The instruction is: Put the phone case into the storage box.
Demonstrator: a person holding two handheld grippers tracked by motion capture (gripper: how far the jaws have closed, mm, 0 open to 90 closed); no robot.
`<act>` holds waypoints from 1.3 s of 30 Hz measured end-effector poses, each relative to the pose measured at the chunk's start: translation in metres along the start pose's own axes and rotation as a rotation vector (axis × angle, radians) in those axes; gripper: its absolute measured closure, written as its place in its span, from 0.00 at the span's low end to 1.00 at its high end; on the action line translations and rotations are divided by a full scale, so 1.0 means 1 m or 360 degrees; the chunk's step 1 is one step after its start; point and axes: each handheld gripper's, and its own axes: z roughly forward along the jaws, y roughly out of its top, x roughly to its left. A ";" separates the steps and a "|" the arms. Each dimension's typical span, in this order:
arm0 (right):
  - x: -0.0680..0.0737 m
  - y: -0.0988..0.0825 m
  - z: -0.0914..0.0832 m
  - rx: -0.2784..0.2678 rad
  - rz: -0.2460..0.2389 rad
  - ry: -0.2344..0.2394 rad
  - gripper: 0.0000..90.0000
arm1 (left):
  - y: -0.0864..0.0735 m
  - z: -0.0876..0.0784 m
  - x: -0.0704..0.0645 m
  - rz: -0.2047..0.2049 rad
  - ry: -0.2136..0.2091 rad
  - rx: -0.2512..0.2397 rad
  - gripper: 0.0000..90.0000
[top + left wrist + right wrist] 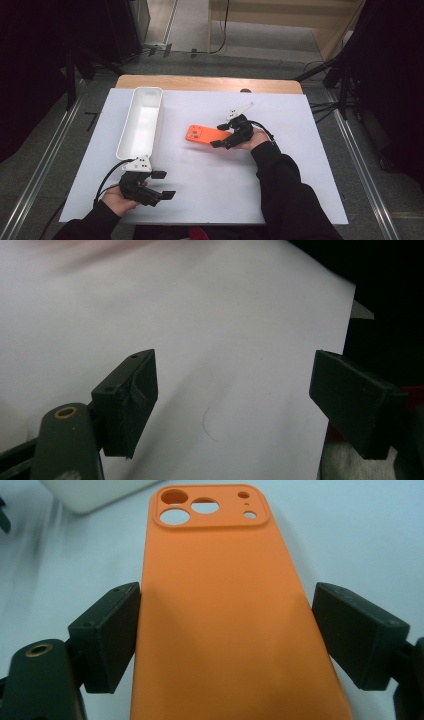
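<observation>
Because the orange phone case (225,610) is light, flexible silicone, the right gripper (227,635) straddles its long edges at frame centre, pads apparently touching without a confirmed clamp; the left gripper (235,400) is open and empty.

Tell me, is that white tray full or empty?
Empty. From above, the tray shows a bare white floor from end to end. The orange phone case lies outside it on the table, to its right.

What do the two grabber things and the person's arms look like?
Both are black. The left gripper and the right gripper each have two blocky, flat-faced jaws, a grey three-cornered plate with small dark dots on top, and a black cable looping off. Close up, a brass-coloured ring sits on the arm behind one jaw. The person wears long black sleeves.
</observation>
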 end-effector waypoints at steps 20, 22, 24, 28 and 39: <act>0.047 0.001 -0.029 -0.0201 0.0344 -0.0126 0.16 | 0.003 0.000 -0.002 -0.0042 -0.0025 -0.0019 0.22; 0.050 -0.001 -0.031 -0.0207 0.0404 -0.0128 0.16 | 0.003 -0.001 -0.001 -0.0053 -0.0031 -0.0020 0.22; 0.053 -0.002 -0.033 -0.0220 0.0426 -0.0141 0.16 | 0.004 -0.001 -0.001 -0.0061 -0.0031 -0.0028 0.22; 0.062 -0.005 -0.036 -0.0249 0.0449 -0.0150 0.16 | 0.005 -0.001 -0.003 -0.0042 -0.0020 -0.0029 0.22; 0.090 -0.013 -0.042 -0.0332 0.0497 -0.0158 0.16 | 0.014 -0.001 -0.010 -0.0088 -0.0031 -0.0048 0.22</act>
